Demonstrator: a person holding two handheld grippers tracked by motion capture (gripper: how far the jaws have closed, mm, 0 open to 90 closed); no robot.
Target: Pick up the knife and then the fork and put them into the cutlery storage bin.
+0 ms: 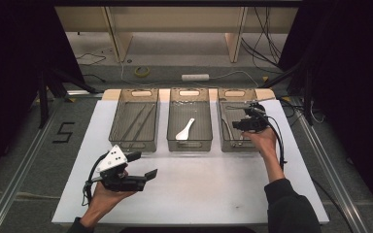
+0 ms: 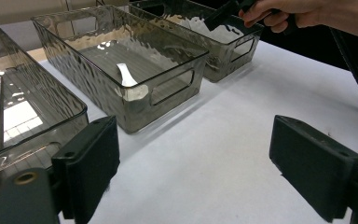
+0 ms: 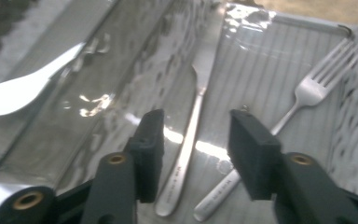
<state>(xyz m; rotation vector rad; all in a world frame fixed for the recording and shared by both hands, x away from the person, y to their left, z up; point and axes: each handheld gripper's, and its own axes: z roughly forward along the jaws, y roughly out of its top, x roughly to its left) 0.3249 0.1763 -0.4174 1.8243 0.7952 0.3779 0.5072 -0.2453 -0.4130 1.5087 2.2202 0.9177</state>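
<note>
Right hand-held gripper [image 3: 196, 154] is hanging inside the right bin [image 1: 228, 138], jaws partly open and gripping nothing. Between the jaws, lower down, a table knife [image 3: 191, 140] is lying flat on the ribbed bin floor, handle toward the camera. Just beside it a fork [image 3: 303, 95] is lying at a slant, tines pointing to the far corner, its handle end close to the knife handle; whether the 2 are touching cannot be told. In the high view this hand-held gripper [image 1: 249, 122] is sitting over the bin's middle, a hand [image 1: 263, 141] holding it from the near side.

Through the bin's rippled wall a white spoon [image 3: 23, 93] is showing; in the high view it is lying alone in the middle bin [image 1: 171, 121]. The left bin [image 1: 118, 141] is holding what look like chopsticks [image 1: 138, 121].

Left hand-held gripper [image 1: 143, 167] is being held above the white counter [image 1: 209, 184], well apart from the 3 bins, near the front-left. Its jaws are standing wide open and empty, pointing toward the middle bin.
</note>
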